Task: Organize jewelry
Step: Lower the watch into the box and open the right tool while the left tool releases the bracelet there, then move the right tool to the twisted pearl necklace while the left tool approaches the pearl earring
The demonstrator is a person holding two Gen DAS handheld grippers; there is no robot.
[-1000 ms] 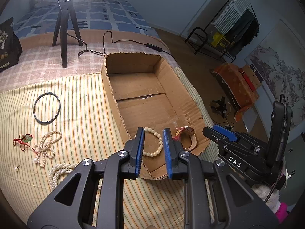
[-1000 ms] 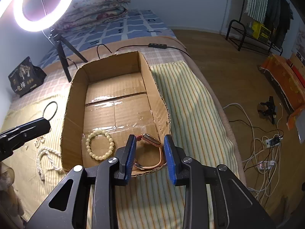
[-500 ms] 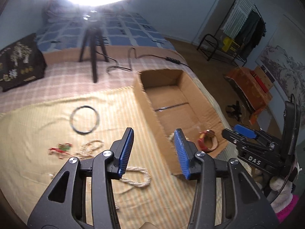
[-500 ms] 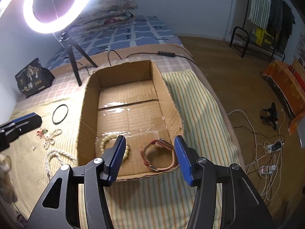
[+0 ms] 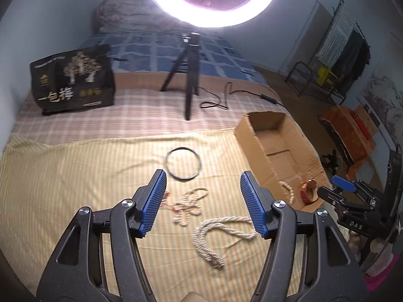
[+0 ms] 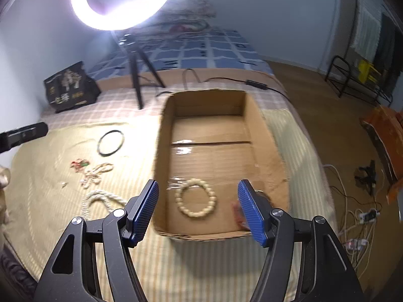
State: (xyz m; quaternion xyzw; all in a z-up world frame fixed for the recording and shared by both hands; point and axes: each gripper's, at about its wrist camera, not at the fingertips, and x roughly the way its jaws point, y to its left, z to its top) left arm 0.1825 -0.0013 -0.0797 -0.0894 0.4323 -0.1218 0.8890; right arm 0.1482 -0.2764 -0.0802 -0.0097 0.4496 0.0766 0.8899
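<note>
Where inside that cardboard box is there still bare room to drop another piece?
The far half of the cardboard box, beyond the tape seam, is bare. The near end is crowded: the bead bracelet lies left, and the red watch sits against the right wall.

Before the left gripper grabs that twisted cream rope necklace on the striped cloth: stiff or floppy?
Likely floppy: the rope necklace lies in a loose, irregular loop with trailing ends, so it should sag and dangle from one pinch point. Probably light, being thin multi-strand beadwork. A push would likely bunch it rather than slide it whole on the striped cloth.
</note>
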